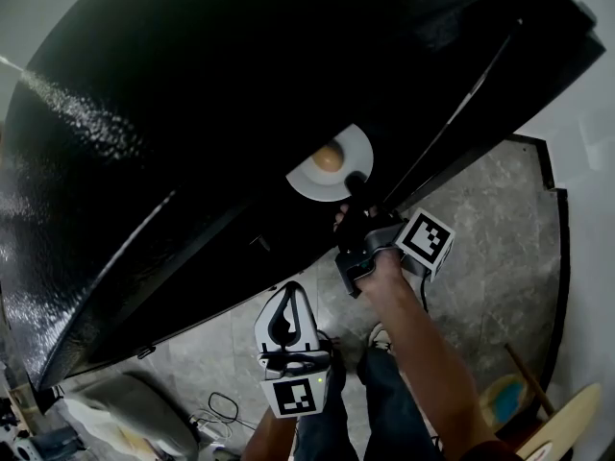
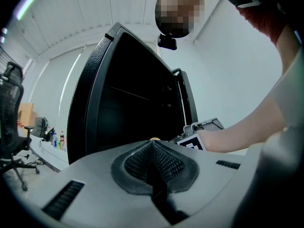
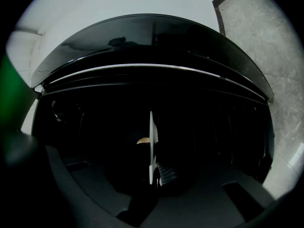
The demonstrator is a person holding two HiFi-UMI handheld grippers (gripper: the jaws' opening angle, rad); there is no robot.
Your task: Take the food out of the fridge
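Note:
A white plate (image 1: 357,152) with a round tan piece of food (image 1: 327,157) on it sticks out of the dark inside of the black fridge (image 1: 192,113). My right gripper (image 1: 356,182) reaches level into the fridge and is shut on the plate's near rim. In the right gripper view the plate (image 3: 151,141) shows edge-on as a thin white line between the pads, and the food (image 3: 142,140) sits just left of it. My left gripper (image 1: 285,325) hangs lower, in front of the fridge, shut with nothing in it; its pads (image 2: 159,163) meet.
The fridge door (image 1: 500,75) stands open at the right. Grey stone floor (image 1: 490,257) lies below, with cables (image 1: 216,411) and a wooden board (image 1: 567,425) on it. An office chair (image 2: 12,122) and bottles (image 2: 57,139) stand far left in the room.

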